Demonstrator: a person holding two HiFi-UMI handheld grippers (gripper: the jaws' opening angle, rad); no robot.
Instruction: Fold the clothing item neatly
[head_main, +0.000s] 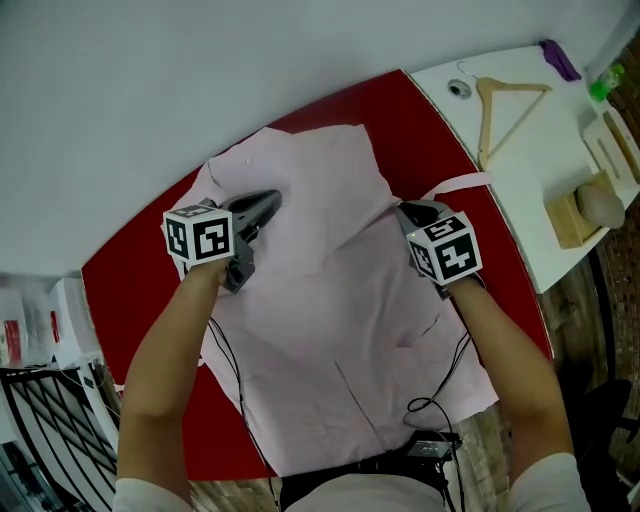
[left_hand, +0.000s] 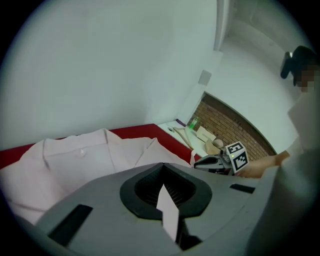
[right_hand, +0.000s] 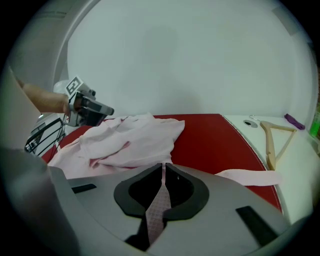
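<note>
1. On the red table (head_main: 130, 275), which filled the middle of the head view below a plain pale wall, lay everything that mattered; a white table (head_main: 520, 185) stood against its right end
2. The pink shirt (head_main: 340, 330) was spread over most of the red top. Its collar end lay towards the wall and its other end reached the near edge by the person. A narrow pink sleeve (head_main: 455, 183) trailed out to the right as far as the white table's edge
3. The left gripper (head_main: 268, 203) hung over the left part of the shirt, near the collar. Its jaws were closed tight, with a thin pale slip of the shirt pinched between them, and in the right gripper view the cloth sat bunched up under it
4. The right gripper (head_main: 408, 213) sat at the shirt's right edge, beside the sleeve. Its jaws were closed on a fold of the pink cloth, which showed between the pads
5. A wooden hanger (head_main: 503, 110) lay flat on the white table, well apart from the shirt
6. A black cable (head_main: 440, 400) looped over the cloth close to the person
</note>
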